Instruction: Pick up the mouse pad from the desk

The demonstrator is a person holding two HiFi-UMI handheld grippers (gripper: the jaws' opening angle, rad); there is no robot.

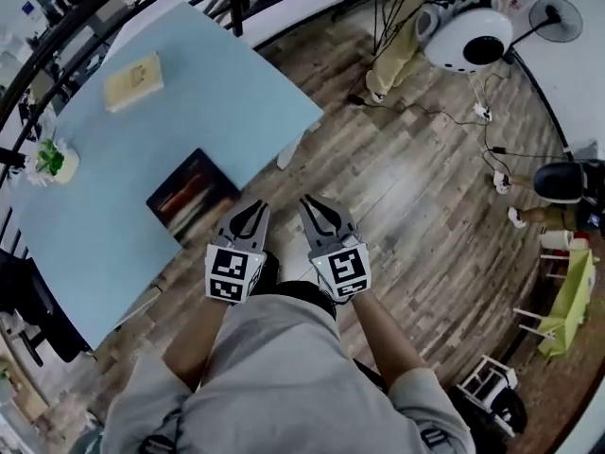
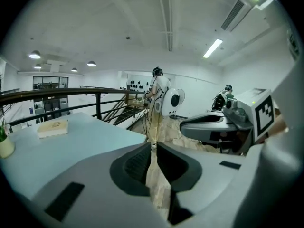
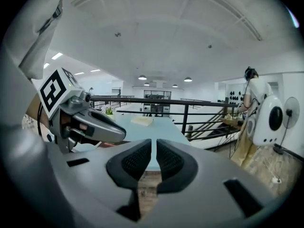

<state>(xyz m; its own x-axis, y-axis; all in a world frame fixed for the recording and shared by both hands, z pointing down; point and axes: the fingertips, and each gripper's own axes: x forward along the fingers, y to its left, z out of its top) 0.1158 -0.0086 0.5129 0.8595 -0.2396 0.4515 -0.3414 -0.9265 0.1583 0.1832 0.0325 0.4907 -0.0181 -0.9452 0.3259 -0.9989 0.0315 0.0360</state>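
Dark rectangular mouse pad (image 1: pixel 192 197) flat near light-blue desk's (image 1: pixel 236 93) edge

Indistinct print on mouse pad (image 1: pixel 192 197)

desk (image 1: pixel 217 93) middle: bare, open from above | edge nearest person: mouse pad (image 1: pixel 192 195) lying flat, floor side open | far end: book (image 1: pixel 132 81) | left edge: potted plant (image 1: pixel 52 162) | beyond far side: railing (image 1: pixel 57 36) closes it off

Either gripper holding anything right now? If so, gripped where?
Nothing held. Left gripper and right gripper both have jaws slightly apart and empty; the mouse pad lies untouched on the desk.
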